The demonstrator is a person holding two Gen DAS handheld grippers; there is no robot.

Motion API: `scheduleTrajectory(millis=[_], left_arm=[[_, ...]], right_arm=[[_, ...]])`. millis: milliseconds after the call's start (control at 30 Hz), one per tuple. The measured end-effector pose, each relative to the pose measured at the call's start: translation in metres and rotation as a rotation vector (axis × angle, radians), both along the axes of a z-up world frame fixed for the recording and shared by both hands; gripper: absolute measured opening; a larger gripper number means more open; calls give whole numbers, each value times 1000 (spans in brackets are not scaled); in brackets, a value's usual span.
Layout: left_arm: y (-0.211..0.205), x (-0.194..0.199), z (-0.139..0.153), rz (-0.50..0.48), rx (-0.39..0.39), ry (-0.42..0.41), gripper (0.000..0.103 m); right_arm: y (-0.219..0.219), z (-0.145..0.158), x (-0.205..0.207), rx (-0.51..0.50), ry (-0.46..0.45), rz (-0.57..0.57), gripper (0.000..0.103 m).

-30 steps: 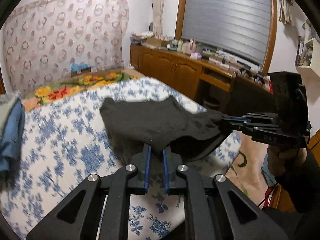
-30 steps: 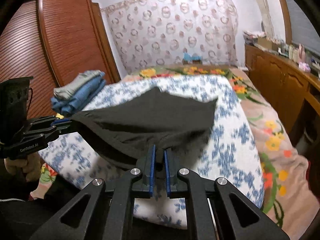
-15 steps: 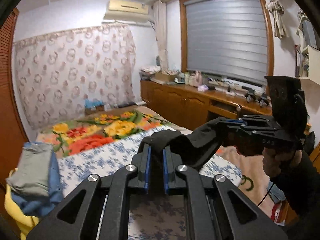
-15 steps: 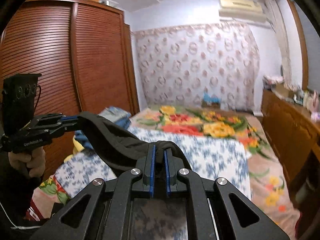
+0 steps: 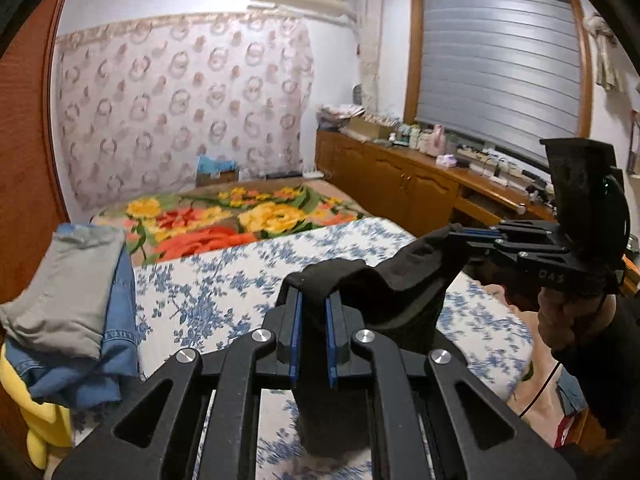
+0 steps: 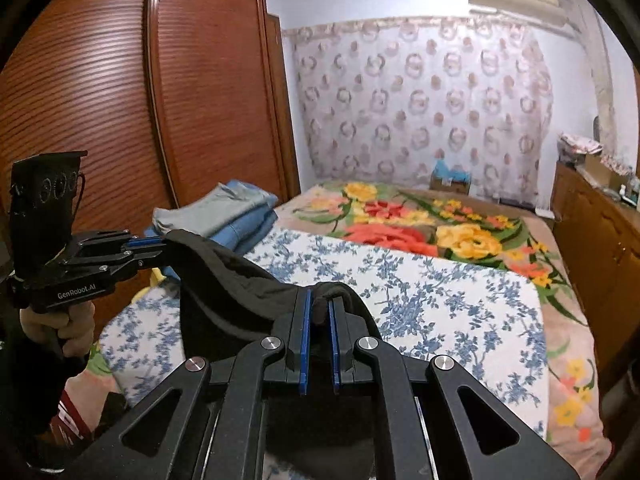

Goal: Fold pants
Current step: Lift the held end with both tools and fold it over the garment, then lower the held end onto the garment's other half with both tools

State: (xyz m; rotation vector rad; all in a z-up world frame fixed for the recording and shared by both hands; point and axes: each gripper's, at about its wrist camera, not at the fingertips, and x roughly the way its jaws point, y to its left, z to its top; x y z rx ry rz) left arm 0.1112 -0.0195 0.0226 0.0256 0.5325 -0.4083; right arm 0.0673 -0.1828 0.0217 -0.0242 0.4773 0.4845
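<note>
Hanging between the two grippers above the bed (image 5: 224, 280), the black pants (image 5: 404, 280) sag in a short band. The left gripper (image 5: 313, 312) pinches one end with narrow fingers, the right gripper (image 6: 318, 312) the other. Folded clothes (image 6: 224, 216) sit stacked at the bed's edge by the wardrobe (image 6: 120, 100).

Right gripper (image 6: 318, 312) clamped on black pants (image 6: 232, 296), fabric bunched between the blue pads. Left gripper (image 6: 160, 248) grips the other end, pants slung between them above the bed's (image 6: 440, 304) near edge. Folded stack (image 6: 224, 216) at bed's left edge, by the wardrobe (image 6: 160, 100).
</note>
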Motion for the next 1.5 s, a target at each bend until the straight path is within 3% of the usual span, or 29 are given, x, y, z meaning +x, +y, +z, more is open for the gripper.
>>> scheduleTrajectory(millis=[167,333,467,567,667,867,1000,1233,1500], left_arm=[[3,40,5,34,18,-4,11],[-4,77,54,50,52,-91,11],[-9,86,95,81,105,-202,11],[-8,82,103,82,125,-226,11],[-2,78,83,83,147,-198,11],[8,55,2,71,159,-20,11],[9,23,-38,55,160,60,11],[4,-22,-65,55,139,114,11],[18,-49,-93,71,85,173,11]], right_arm=[[7,18,52,-12,26,0,8],[4,51,118,-5,-20,-49,8],[-3,101,140,44,-88,-71,8],[-2,123,137,44,-133,-74,8],[2,113,128,26,-126,-65,8],[14,41,116,-47,73,-22,8],[26,15,103,-78,169,-4,8],[33,-7,74,-94,245,5,8],[32,-24,39,-40,291,-15,8]])
